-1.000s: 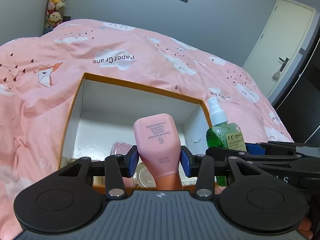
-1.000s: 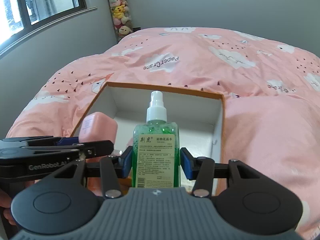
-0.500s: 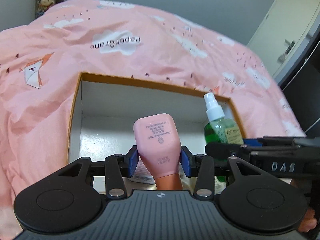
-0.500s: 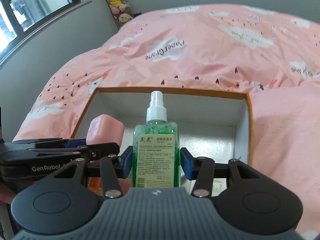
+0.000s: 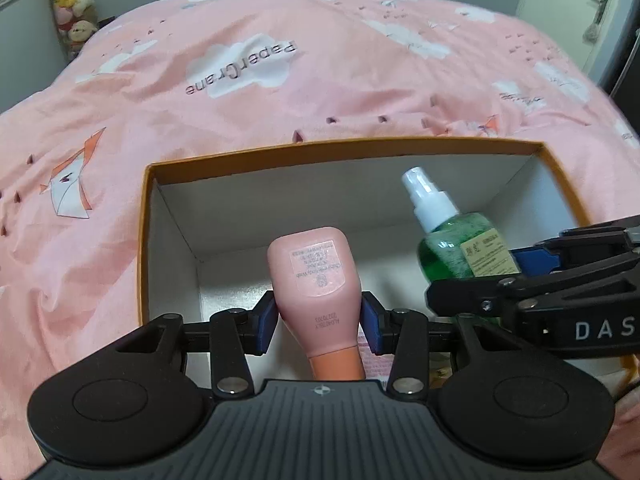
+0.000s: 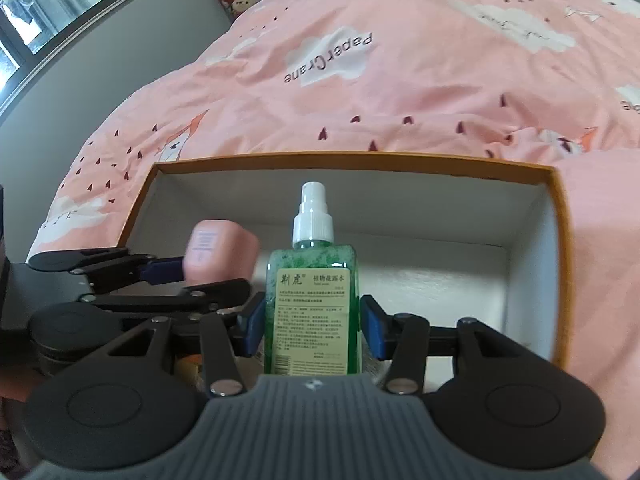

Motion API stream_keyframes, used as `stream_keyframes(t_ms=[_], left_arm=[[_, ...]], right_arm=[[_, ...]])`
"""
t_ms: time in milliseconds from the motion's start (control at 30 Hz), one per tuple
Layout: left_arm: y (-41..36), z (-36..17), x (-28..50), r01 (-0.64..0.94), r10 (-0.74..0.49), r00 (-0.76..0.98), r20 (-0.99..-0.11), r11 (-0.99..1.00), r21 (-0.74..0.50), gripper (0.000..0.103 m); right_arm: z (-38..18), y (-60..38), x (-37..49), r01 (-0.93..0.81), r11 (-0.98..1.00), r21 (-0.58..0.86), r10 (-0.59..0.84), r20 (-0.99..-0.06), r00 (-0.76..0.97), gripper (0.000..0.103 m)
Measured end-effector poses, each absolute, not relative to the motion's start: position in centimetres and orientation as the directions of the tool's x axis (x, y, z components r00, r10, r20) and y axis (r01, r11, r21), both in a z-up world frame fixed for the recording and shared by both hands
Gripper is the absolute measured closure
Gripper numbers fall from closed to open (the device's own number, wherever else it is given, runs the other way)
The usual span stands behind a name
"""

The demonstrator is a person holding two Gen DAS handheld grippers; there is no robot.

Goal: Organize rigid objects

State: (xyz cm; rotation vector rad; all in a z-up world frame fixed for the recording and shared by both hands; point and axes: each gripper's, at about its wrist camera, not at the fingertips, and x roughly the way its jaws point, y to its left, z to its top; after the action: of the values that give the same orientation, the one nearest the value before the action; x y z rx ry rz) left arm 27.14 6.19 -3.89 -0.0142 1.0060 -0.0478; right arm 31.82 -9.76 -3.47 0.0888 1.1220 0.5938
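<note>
Pink bedding (image 5: 280,92) printed with white clouds and paper cranes covers the bed, and on it sits an open box (image 5: 344,148) with an orange rim and white inner walls. Over the box, the left gripper (image 5: 319,318) clamps its blue pads on a pink bottle (image 5: 316,280), held cap toward the camera, flat base pointing to 12 o'clock, with a printed label on its face. At 3 o'clock of it, the right gripper (image 6: 312,326) is closed on a green spray bottle (image 6: 312,304), upright, with a white pump nozzle and a cream label of dark text. The left wrist view alone shows a door (image 5: 576,4) at 1 o'clock; the right wrist view alone shows a window (image 6: 60,4) at 10 o'clock. Both views catch plush toys (image 5: 74,0) stacked in the far corner.
</note>
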Motion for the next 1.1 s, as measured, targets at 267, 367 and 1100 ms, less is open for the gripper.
stream_keyframes(t_ms=[267, 367, 1100], left_arm=[[4.0, -6.5, 28.1, 0.032, 0.148, 0.491, -0.859, 0.982, 0.187, 0.053], [3.8, -7.2, 28.4, 0.033, 0.173, 0.469, -0.866, 0.977, 0.213, 0.053], [9.6, 2.4, 22.6, -0.100, 0.039, 0.698, -0.715, 0.994, -0.043, 0.048]], right_arm=[[-5.0, -10.0, 33.5, -0.362, 0.840, 0.405, 0.507, -0.824, 0.253, 0.054], [-5.1, -10.0, 33.7, -0.360, 0.845, 0.396, 0.498, -0.827, 0.259, 0.054], [-6.0, -8.8, 34.1, -0.335, 0.837, 0.432, 0.508, -0.842, 0.182, 0.054]])
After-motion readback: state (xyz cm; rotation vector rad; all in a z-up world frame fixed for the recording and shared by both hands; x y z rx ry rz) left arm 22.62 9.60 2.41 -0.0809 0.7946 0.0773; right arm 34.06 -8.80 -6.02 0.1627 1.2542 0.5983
